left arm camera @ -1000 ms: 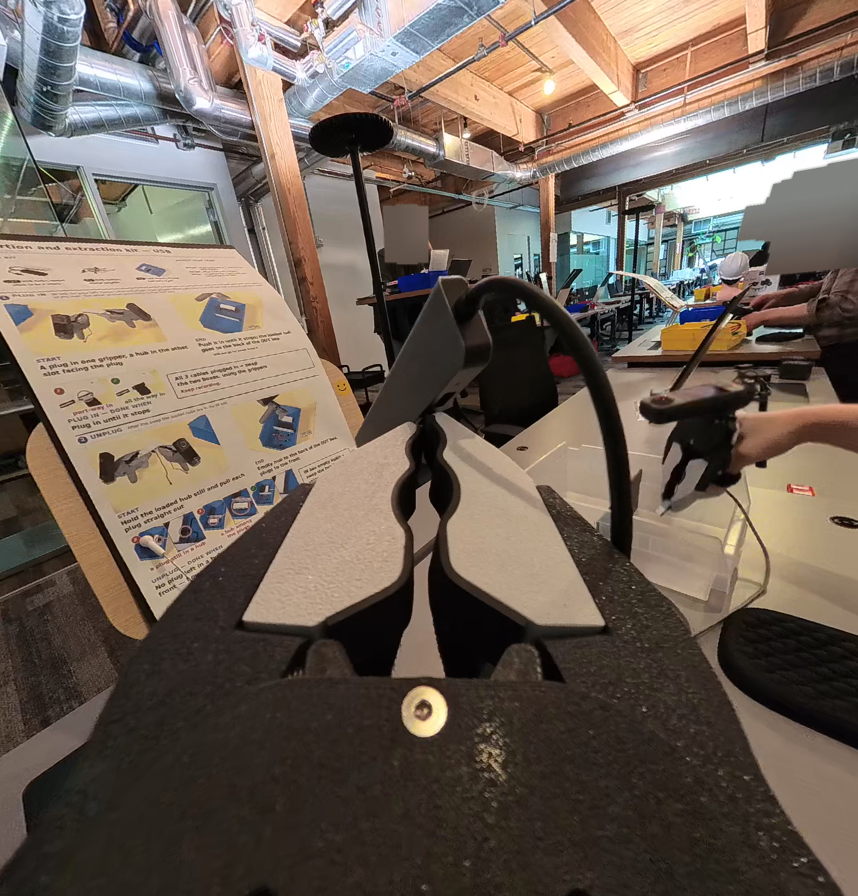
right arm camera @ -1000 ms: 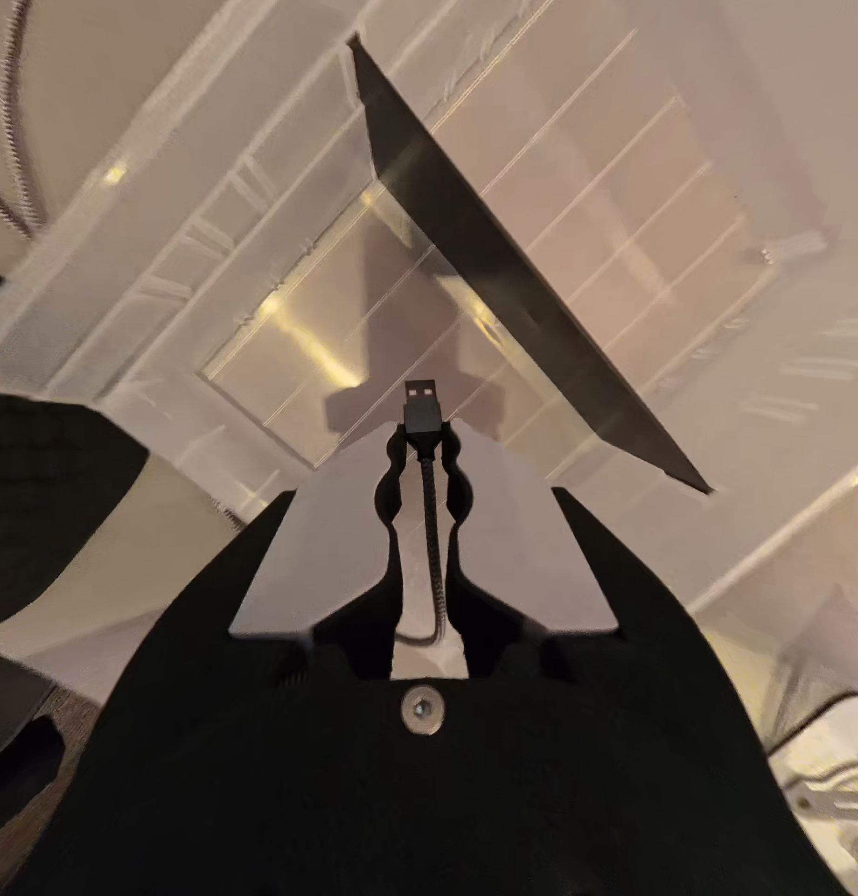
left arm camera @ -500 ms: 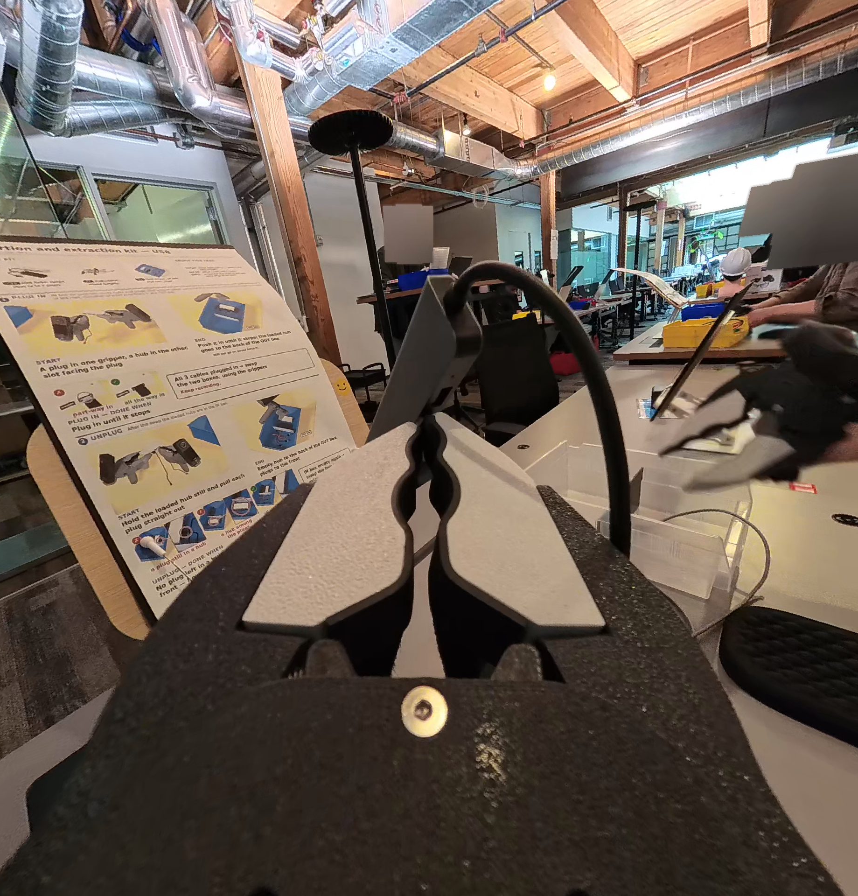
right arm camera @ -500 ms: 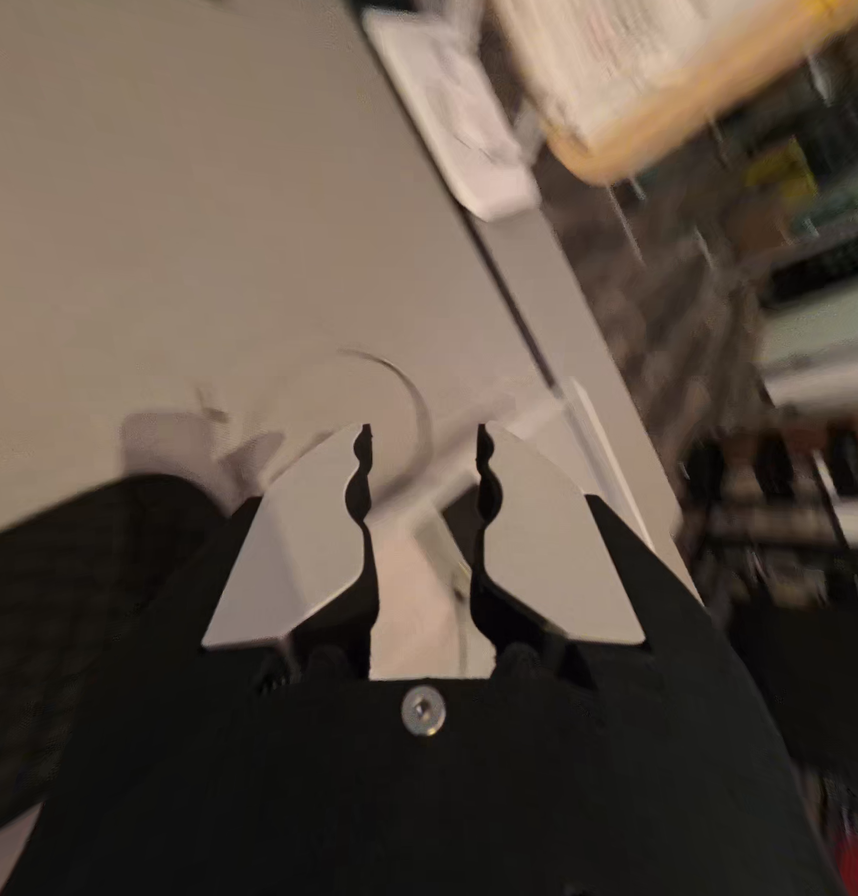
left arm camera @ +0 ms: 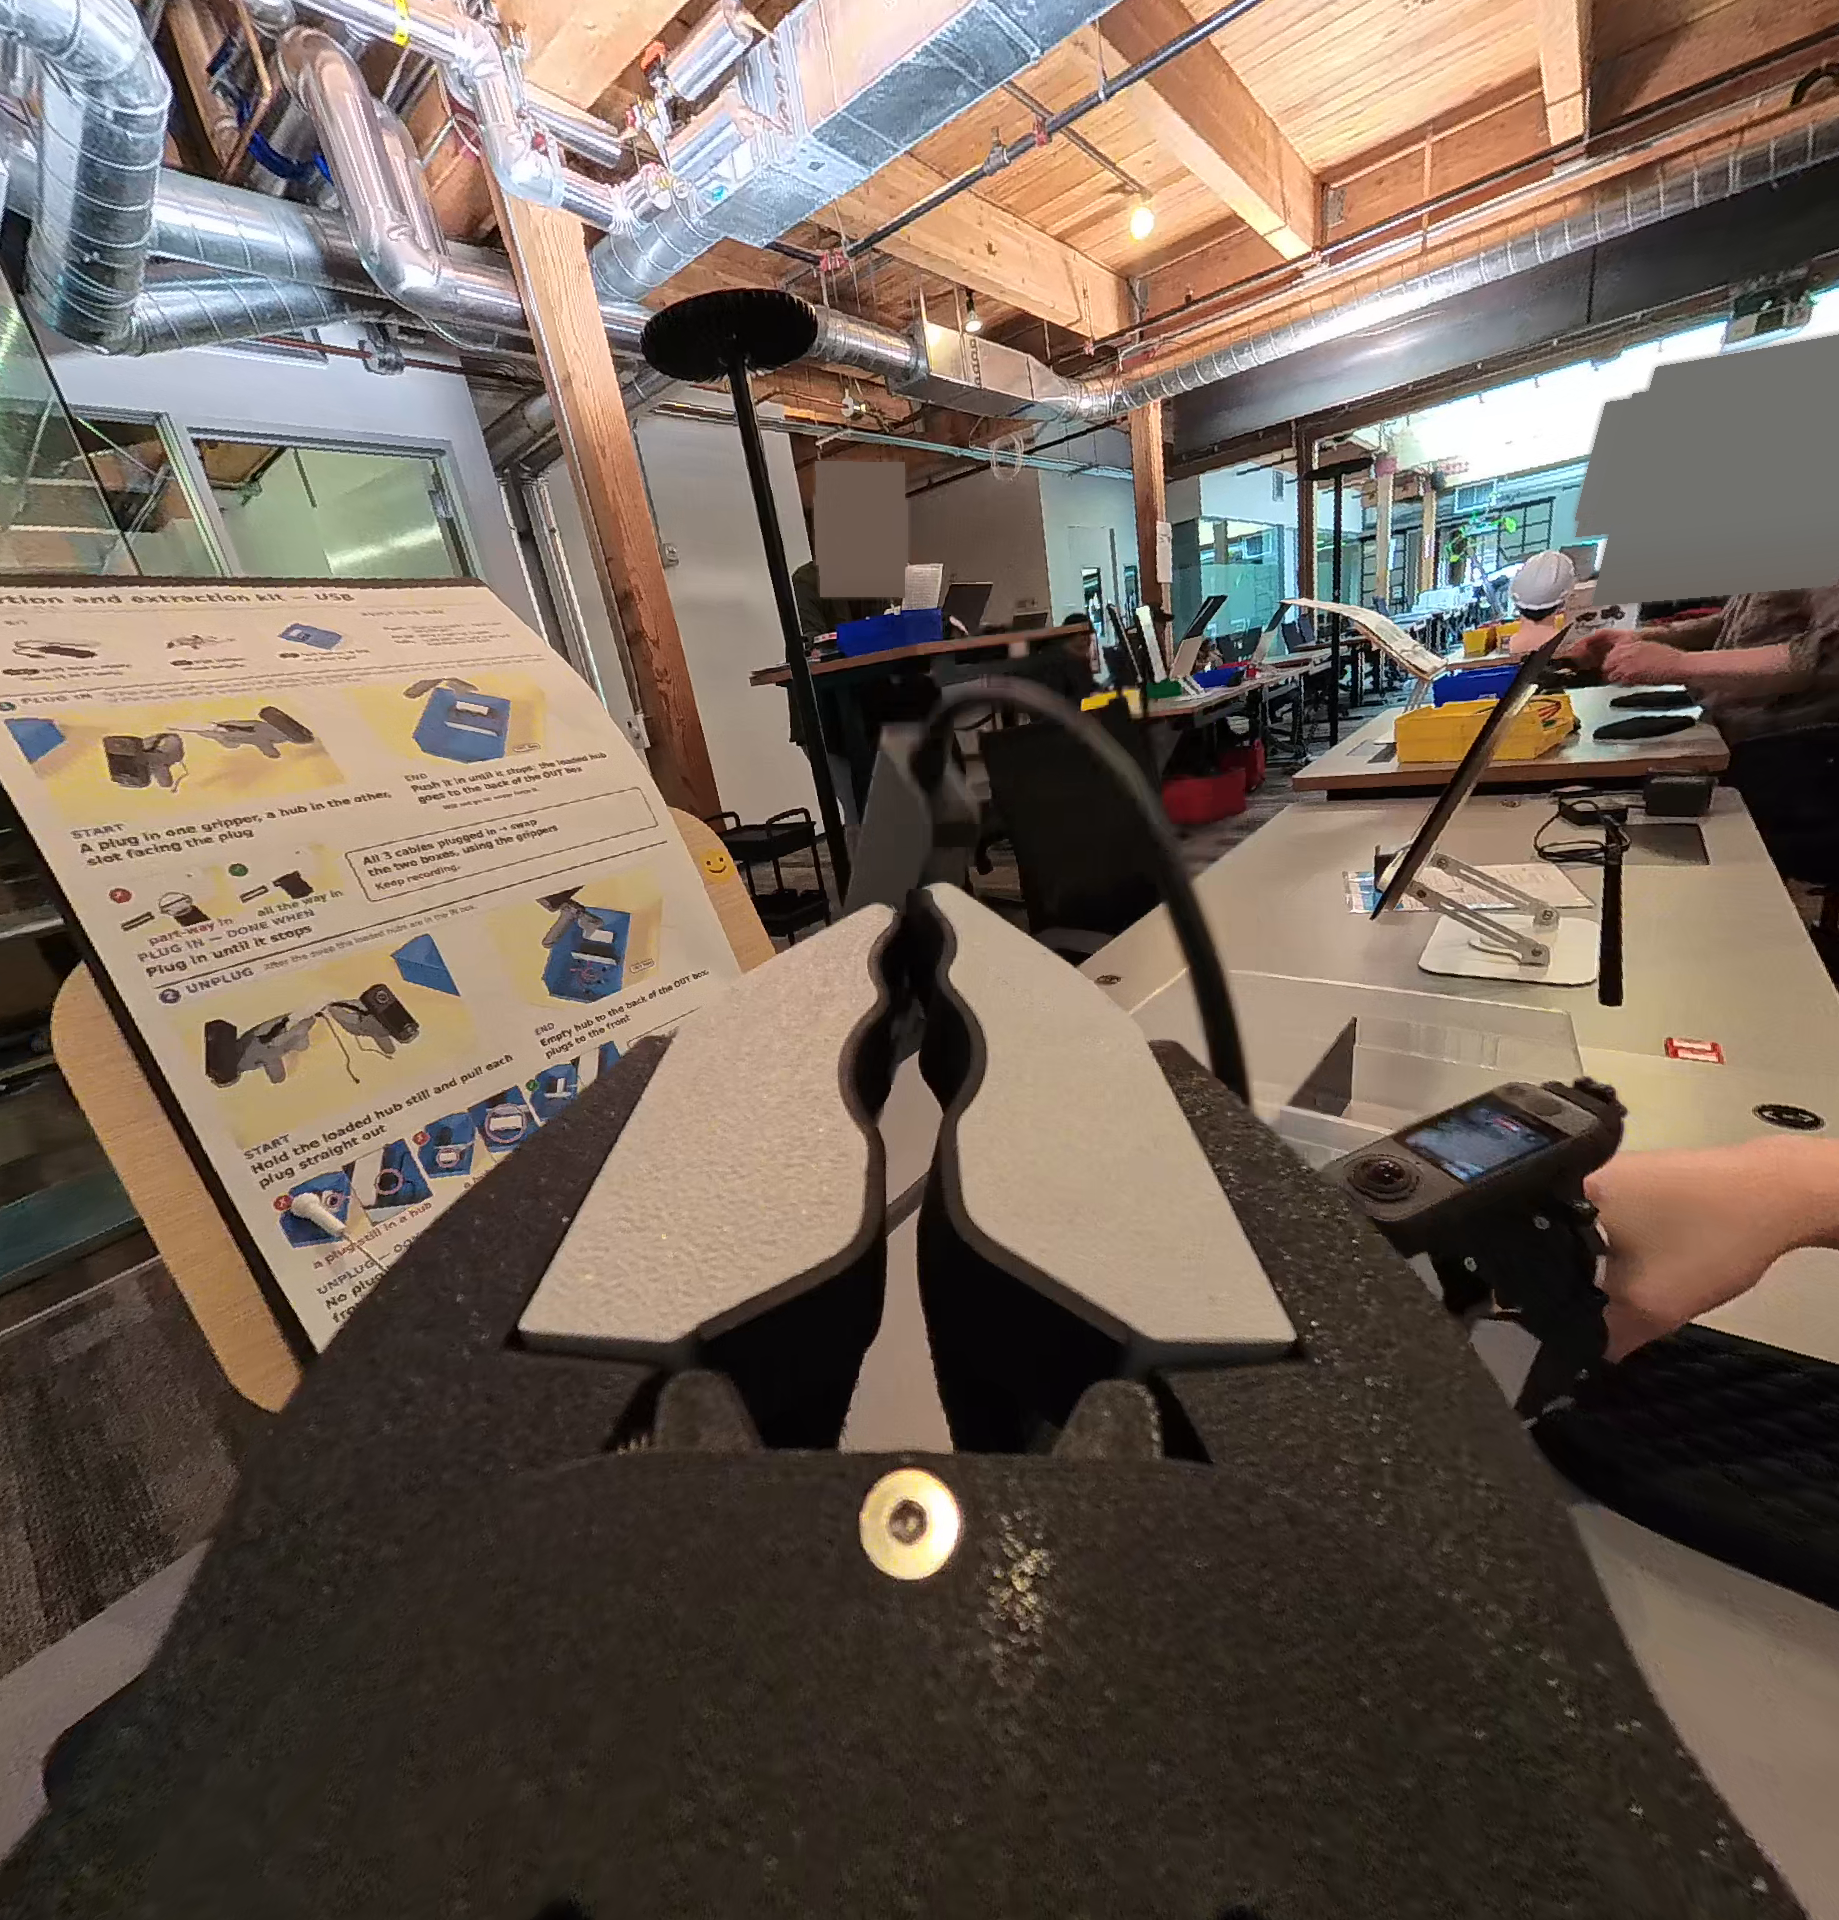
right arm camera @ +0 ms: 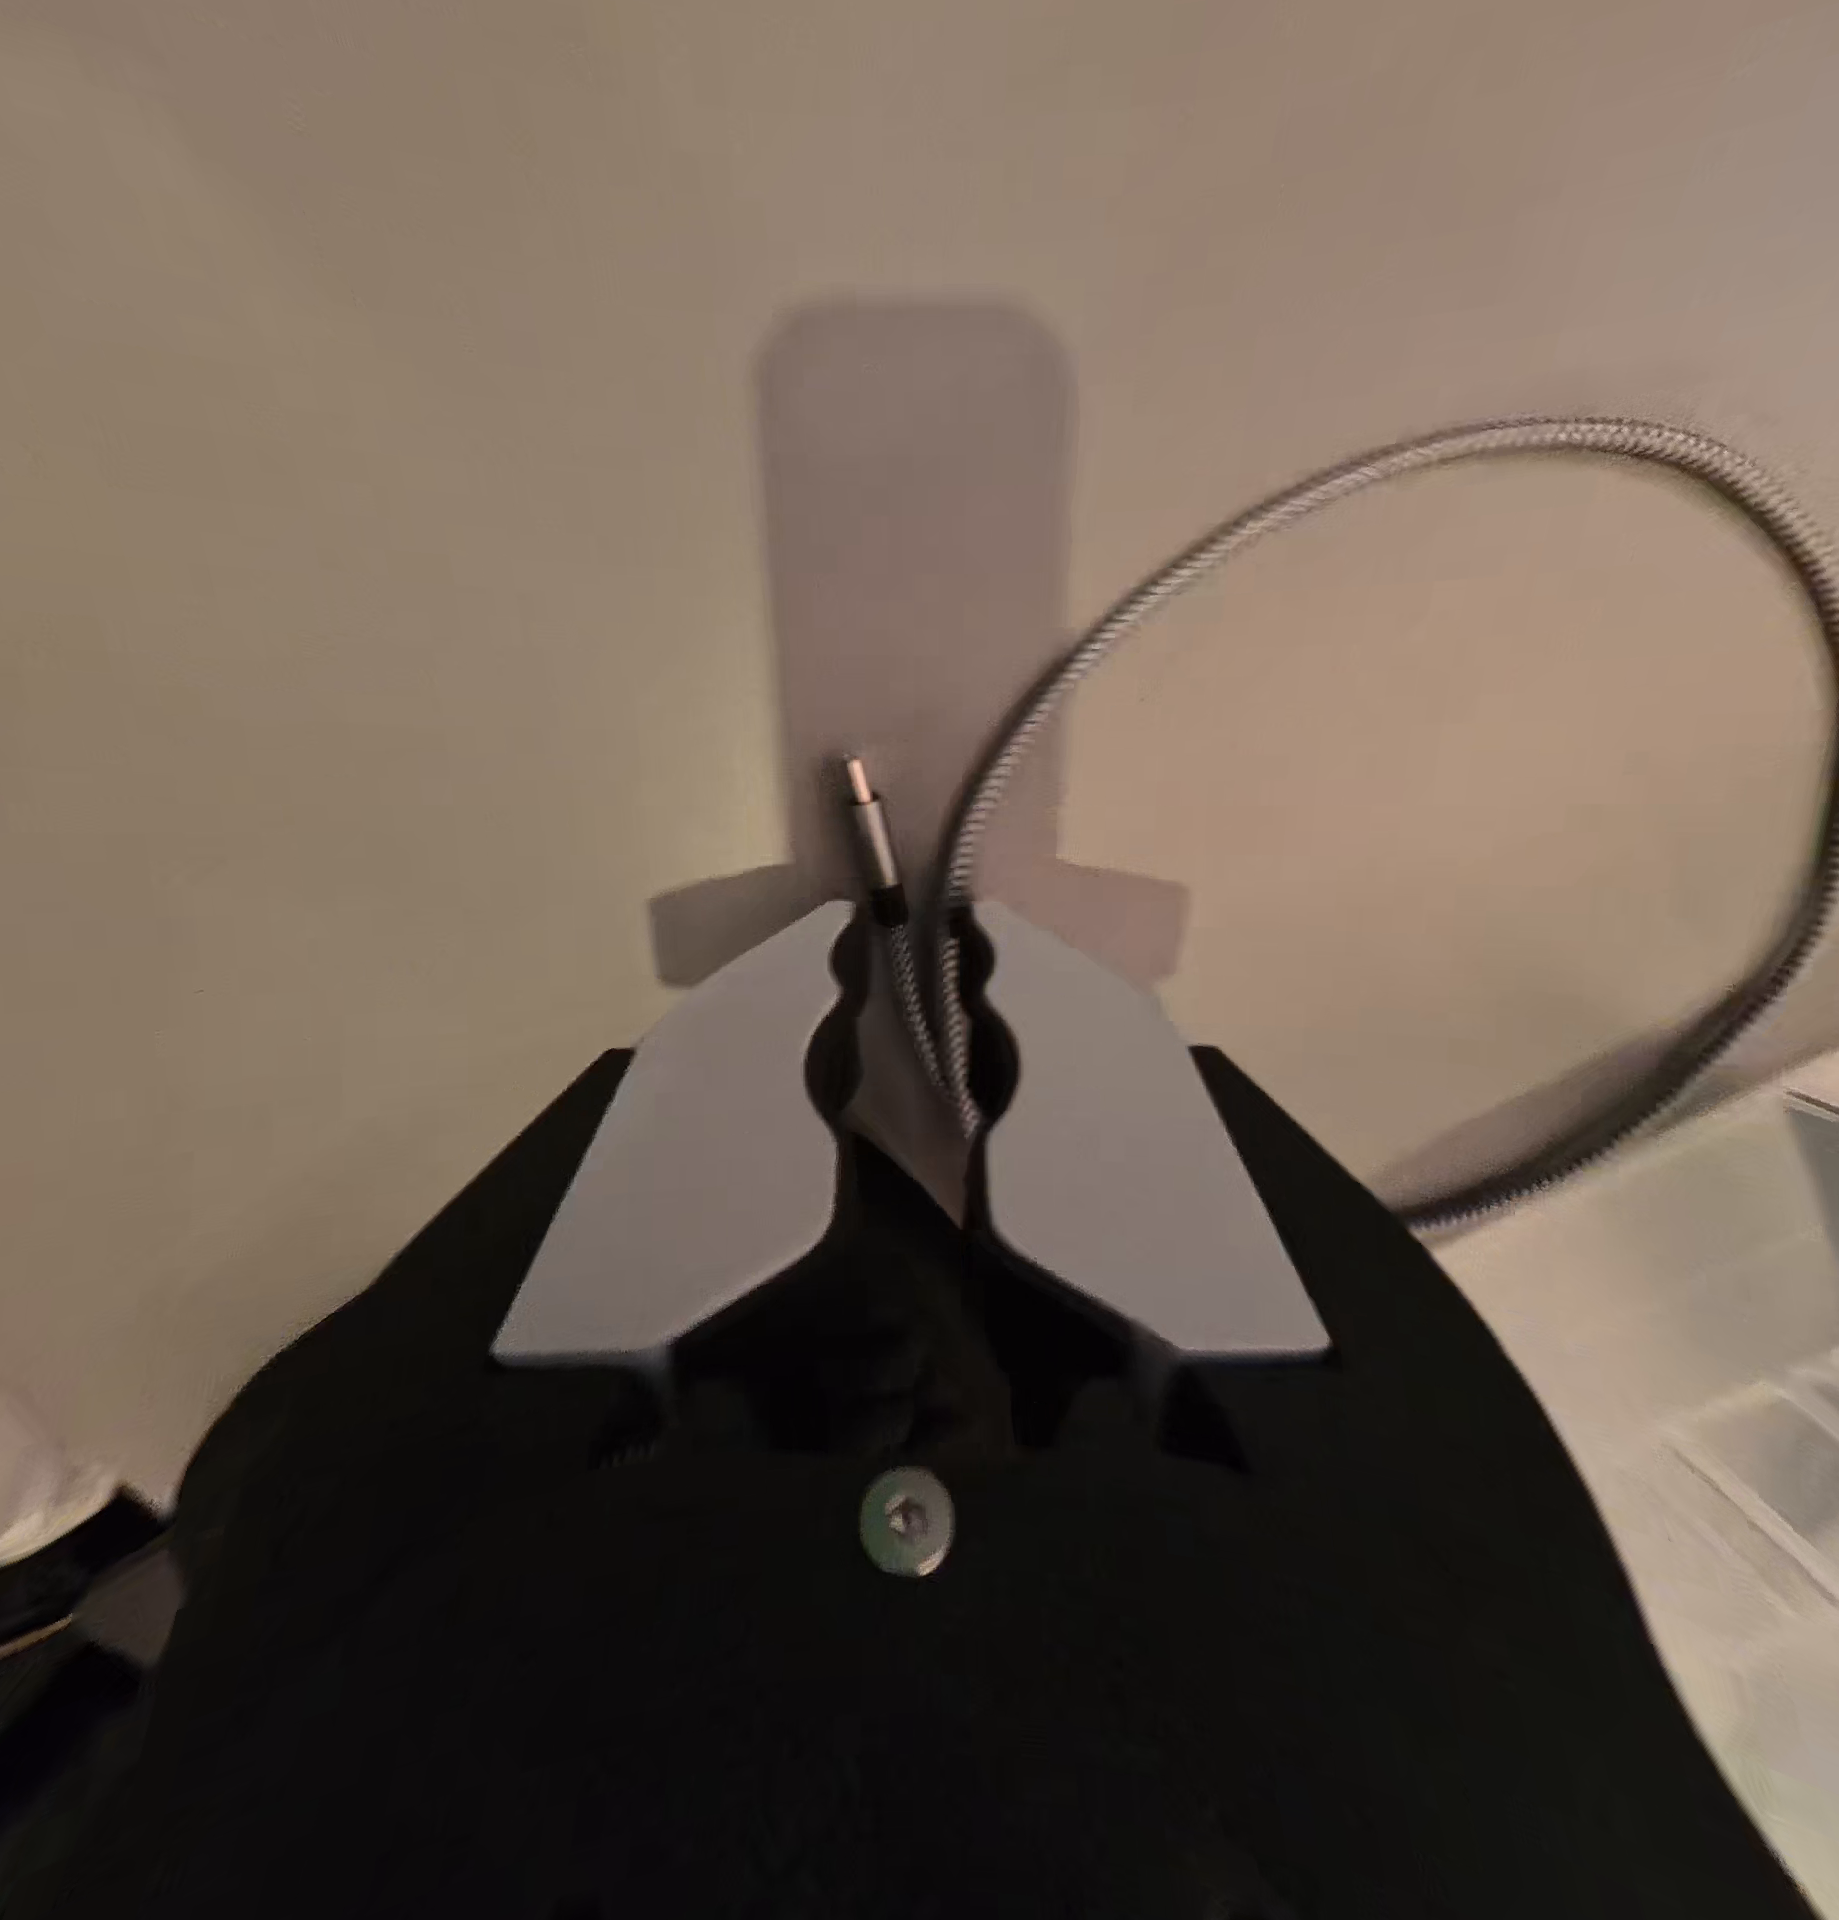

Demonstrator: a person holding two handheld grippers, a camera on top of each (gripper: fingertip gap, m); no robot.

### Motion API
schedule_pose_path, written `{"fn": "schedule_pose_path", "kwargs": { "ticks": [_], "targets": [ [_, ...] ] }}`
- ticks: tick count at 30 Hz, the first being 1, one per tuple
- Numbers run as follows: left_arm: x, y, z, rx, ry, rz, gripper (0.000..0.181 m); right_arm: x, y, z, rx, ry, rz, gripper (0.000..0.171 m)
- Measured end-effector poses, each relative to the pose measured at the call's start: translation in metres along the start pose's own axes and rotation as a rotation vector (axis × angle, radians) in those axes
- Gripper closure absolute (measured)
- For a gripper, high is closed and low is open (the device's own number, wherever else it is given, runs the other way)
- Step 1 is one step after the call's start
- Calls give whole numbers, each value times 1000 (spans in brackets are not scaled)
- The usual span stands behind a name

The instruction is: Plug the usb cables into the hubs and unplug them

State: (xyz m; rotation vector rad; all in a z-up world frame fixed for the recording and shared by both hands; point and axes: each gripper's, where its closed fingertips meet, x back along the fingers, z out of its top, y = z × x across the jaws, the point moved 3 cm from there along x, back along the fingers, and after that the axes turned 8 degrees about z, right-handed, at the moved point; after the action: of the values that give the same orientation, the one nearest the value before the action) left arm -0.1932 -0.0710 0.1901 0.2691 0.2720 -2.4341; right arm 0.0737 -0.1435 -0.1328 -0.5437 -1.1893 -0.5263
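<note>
Printed instruction poster [left arm camera: 302, 904], left side

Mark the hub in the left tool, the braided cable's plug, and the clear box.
hub [left arm camera: 899, 821], left wrist view, on its grey flat side above the tool tips.
braided cable's plug [right arm camera: 870, 840], right wrist view, on the metal shell.
clear box [left arm camera: 1455, 1044], left wrist view, on its far wall.

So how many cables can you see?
2: a thick black rubber cable arching from the grey hub in the left jaws, and a braided grey cable looping by the right jaws. Others may be hidden.
</note>
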Motion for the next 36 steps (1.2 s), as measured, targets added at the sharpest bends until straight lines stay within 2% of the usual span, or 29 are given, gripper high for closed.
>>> {"fn": "schedule_pose_path", "kwargs": {
  "ticks": [1, 9, 13, 17, 20, 22, 24, 29, 34, 36],
  "targets": [
    [0, 0, 1, 9, 5, -2, 181, 0, 0, 0, -1, 3, 16, 161],
    [-6, 1, -11, 21, -56, -37, 181, 1, -7, -3, 40, -6, 61, 162],
    [-8, 7, -24, 11, -162, -90, 181, 12, -7, -2, 44, 38, 30, 162],
    [-12, 29, -53, 10, -354, -264, 181, 25, -5, -2, 51, 85, 2, 162],
    [-14, 52, -91, -13, -576, -411, 179, 40, -3, -2, 72, 130, -30, 162],
    [-16, 63, -119, -80, -725, -451, 170, 59, -4, -1, 87, 172, -53, 162],
    [-24, 72, -136, -151, -785, -448, 169, 88, -5, 1, 117, 224, -76, 162],
    [-35, 91, -135, -153, -741, -477, 179, 182, -3, 6, 237, 320, -160, 163],
    [-34, 84, -127, -135, -711, -451, 180, 267, 12, 3, 442, 266, -263, 164],
    [-33, 81, -124, -121, -699, -446, 180, 289, 19, -3, 501, 230, -233, 164]
  ]
}}
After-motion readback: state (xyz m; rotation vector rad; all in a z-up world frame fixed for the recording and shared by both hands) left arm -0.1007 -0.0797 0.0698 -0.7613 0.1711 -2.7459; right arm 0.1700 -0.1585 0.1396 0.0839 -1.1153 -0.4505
